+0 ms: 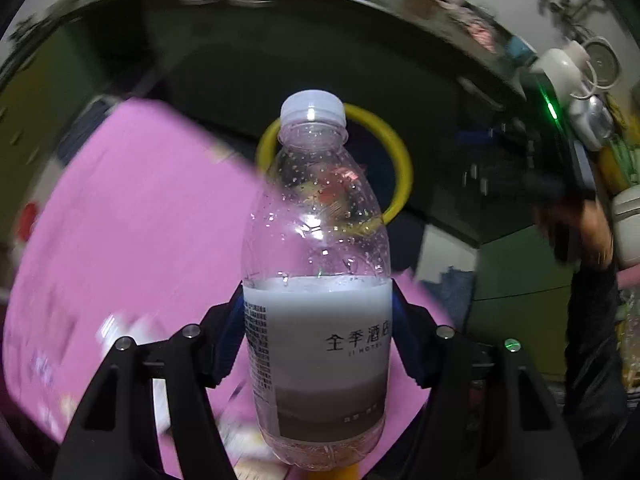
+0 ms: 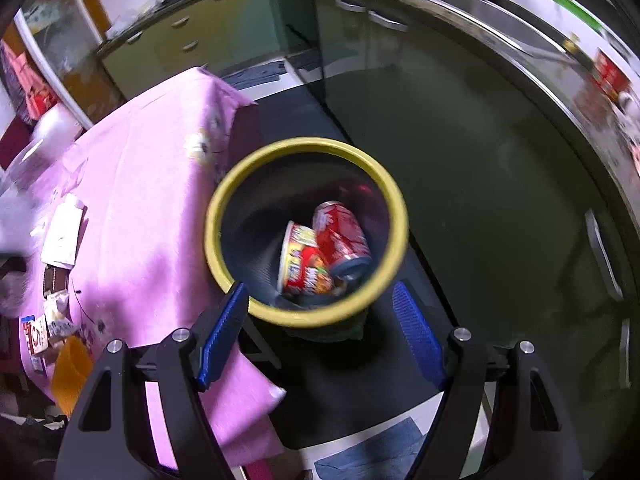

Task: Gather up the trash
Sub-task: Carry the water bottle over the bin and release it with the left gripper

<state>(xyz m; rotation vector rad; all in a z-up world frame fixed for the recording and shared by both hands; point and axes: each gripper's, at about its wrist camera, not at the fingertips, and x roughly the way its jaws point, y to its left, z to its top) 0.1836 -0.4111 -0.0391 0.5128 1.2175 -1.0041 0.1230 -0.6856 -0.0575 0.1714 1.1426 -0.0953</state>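
- The clear plastic bottle (image 1: 316, 280) was gripped at its labelled middle by the left gripper (image 1: 318, 340), the blue pads (image 1: 228, 336) pressed to either side of the label.
- The bottle was held cap-forward along the fingers, the white cap (image 1: 313, 107) pointed toward the yellow-rimmed bin (image 1: 404, 168) seen behind it — a line-up for a drop, it was judged.
- Droplets were seen inside the bottle's upper half; whether any liquid remained below the label could not be told.
- The right gripper (image 2: 320, 344) was held with its jaws spread and nothing between them, poised over the mouth of the bin (image 2: 224, 208).
- Inside the bin, a red can (image 2: 340, 240) and an instant-noodle cup (image 2: 304, 264) were seen lying against each other — trash judged already collected.
- The bin was placed on the dark floor just beside the corner of the table draped in the pink cloth (image 2: 152, 208), presumably so that items could be carried straight off the edge.
- More litter was left on the cloth: paper wrappers (image 2: 64, 240) and an orange cup (image 2: 72, 372), well apart from the bin.
- The task was judged partway done, the bottle next for the bin.
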